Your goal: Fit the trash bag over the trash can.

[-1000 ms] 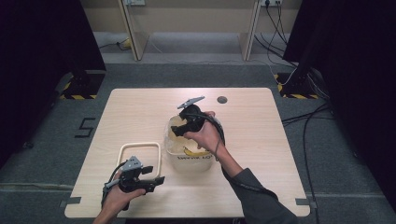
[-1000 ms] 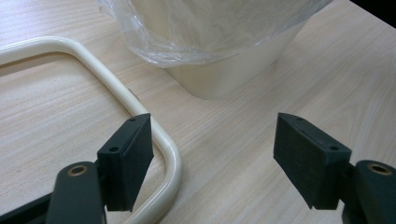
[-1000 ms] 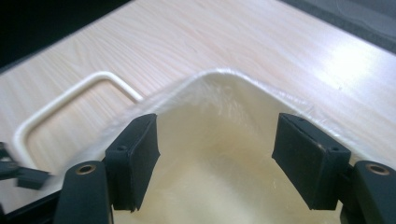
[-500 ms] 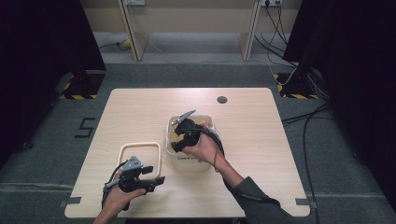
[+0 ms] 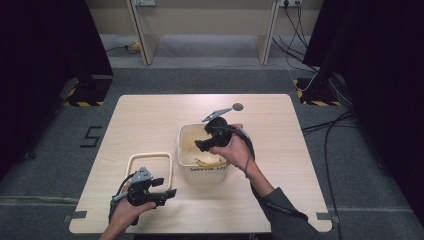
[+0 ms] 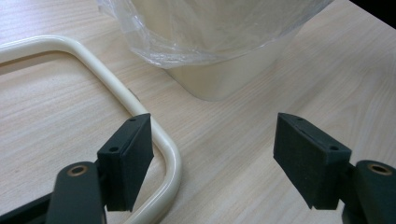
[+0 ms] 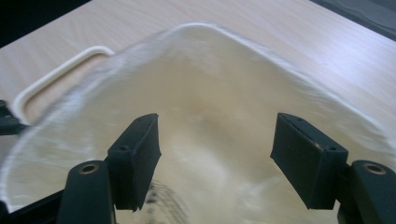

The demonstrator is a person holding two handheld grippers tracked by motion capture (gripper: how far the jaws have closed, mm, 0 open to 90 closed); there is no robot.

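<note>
Two hand-held grippers stand spread: the right hand-held gripper [image 5: 200, 145] has risen slightly inside the lined bin [image 5: 186, 145], releasing the banana peel [image 5: 210, 162]; the left hand-held gripper [image 5: 170, 195] stays beside the lid frame [image 5: 131, 165].

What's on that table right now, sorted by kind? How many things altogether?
Bins: 1, cream, lined with a clear bag
Bananas: 1, lying inside the bin
Cream rings: 1, a rounded square frame flat on the table
Grippers: 2, left gripper and right gripper, both open
Total: 5
</note>
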